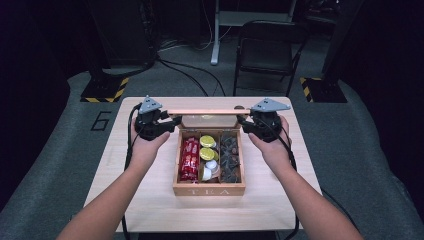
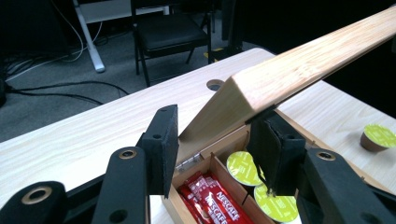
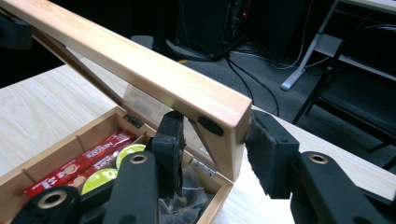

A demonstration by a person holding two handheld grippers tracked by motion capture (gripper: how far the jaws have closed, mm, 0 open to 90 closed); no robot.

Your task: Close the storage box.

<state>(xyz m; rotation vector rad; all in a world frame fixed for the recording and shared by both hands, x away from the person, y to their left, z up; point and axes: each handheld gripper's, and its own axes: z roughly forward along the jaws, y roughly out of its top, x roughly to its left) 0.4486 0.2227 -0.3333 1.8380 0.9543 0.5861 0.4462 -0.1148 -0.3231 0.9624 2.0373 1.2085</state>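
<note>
- On the counter (image 1: 150, 195) stands one wooden tea box (image 1: 209, 190) with three compartments: red sachets (image 1: 189, 159) left, green-topped capsules (image 1: 207, 148) middle, dark packets (image 1: 230, 159) right.
- Its lid (image 1: 202, 112) is raised, one gripper at each end.
- Left gripper (image 2: 215, 149): jaws spread around the lid's corner, not clamped.
- Right gripper (image 3: 215, 156): jaws likewise apart astride the other corner.
- Left gripper view adds one loose capsule (image 2: 378, 136) on the counter.

Wooden box (image 1: 209, 190) mid-table (image 1: 150, 200), lid (image 1: 202, 112) raised behind. Inside: sachets (image 1: 189, 159) left, capsules (image 1: 207, 148) middle, dark packets (image 1: 230, 157) right. Lone capsule (image 2: 377, 137) on table beside box.
</note>
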